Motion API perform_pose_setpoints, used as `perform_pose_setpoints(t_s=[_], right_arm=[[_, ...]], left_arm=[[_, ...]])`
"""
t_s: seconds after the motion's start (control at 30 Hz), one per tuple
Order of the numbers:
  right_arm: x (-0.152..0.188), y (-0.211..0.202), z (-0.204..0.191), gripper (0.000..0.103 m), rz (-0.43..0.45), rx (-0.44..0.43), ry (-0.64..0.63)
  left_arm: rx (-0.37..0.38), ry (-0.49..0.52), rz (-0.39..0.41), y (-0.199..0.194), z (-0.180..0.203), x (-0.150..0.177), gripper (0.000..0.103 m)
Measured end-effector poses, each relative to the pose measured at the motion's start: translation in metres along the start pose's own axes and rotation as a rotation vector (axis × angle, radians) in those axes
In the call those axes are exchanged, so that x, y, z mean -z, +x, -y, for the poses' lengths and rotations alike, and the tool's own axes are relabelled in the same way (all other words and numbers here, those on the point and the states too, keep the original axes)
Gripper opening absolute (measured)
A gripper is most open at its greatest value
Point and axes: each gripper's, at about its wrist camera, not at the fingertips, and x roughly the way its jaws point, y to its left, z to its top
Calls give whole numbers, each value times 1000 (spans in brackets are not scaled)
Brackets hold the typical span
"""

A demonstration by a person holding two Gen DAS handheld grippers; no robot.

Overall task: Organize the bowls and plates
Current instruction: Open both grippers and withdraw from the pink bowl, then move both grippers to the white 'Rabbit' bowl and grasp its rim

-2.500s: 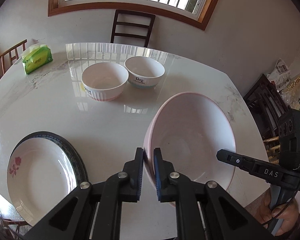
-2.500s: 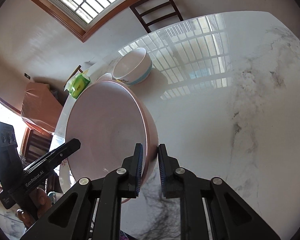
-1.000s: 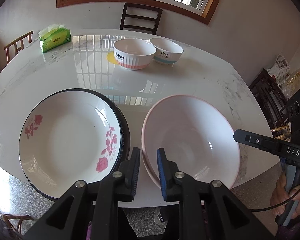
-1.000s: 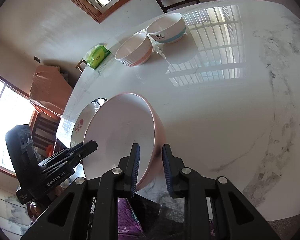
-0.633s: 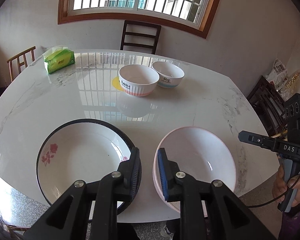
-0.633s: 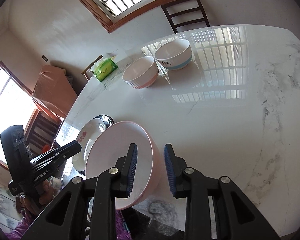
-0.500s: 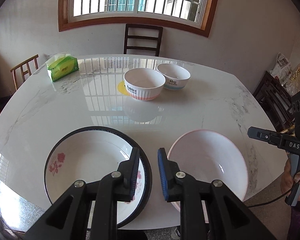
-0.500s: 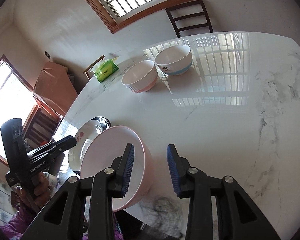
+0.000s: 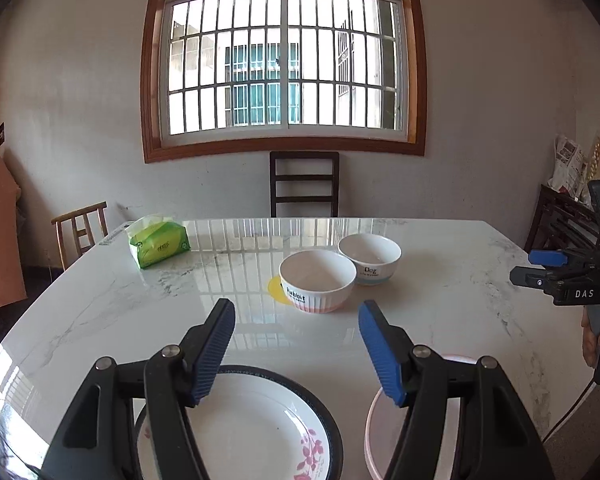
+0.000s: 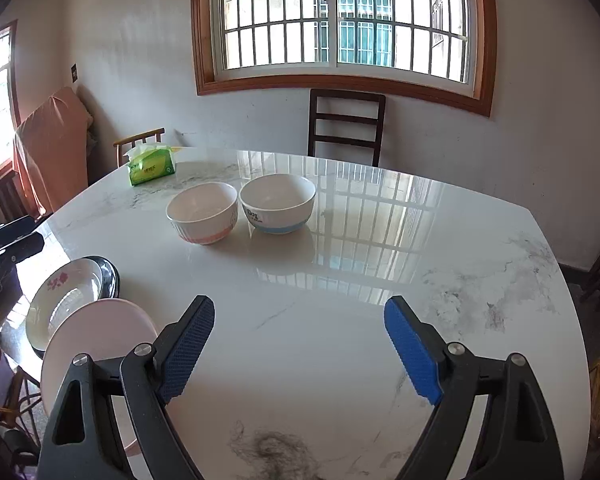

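Note:
A pink bowl (image 9: 374,432) (image 10: 96,336) rests near the table's front edge, just right of a flowered plate with a dark rim (image 9: 260,420) (image 10: 64,296). My left gripper (image 9: 296,306) hangs above and between the two, its jaws opening with nothing between them. Right of the pink bowl, my right gripper (image 10: 299,304) (image 9: 540,268) is also opening over bare marble, holding nothing. Farther back, a "Rabbit" bowl with a pink band (image 9: 316,280) (image 10: 202,212) and a "Dog" bowl with a blue band (image 9: 370,258) (image 10: 278,202) stand side by side.
A green tissue pack (image 9: 158,242) (image 10: 150,168) lies at the table's far left corner. A dark chair (image 9: 304,184) (image 10: 346,126) stands behind the table under the window, and a lighter wooden chair (image 9: 82,228) at the left. The left gripper (image 10: 8,240) shows at the right wrist view's left edge.
Both grippers let go of the pink bowl's rim and opened wide. Both rose and tipped up toward the window. The bowl now sits on the table beside the flowered plate.

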Motion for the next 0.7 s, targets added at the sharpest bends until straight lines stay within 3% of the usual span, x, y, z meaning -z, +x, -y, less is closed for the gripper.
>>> perform_pose_setpoints(t_s=[0.07,0.17,0.3,0.43,0.53,0.6,0.7], right_arm=[[-12,1,3,85,20,-34,16],[-28,8,4,85,5,-107,50],[-48,36,2,85,-123,-242,119],[-57,74,-4,85,-274,-378,237],[-60,97,-17,85,-332,-377,236],[-64,113,-23,83,-352,-387,249],[-72,137,-30,69,-382,-382,282]], left_arm=[[-7,-30,21,3,-4,-7,66],[15,-7,-50,22,-6,-20,66],[30,3,-243,68,-7,-31,66],[17,29,-286,108,-5,-40,66],[20,8,-348,140,-8,-42,66],[18,-77,-370,159,-22,-44,66],[60,-183,-422,185,-42,-45,66]])
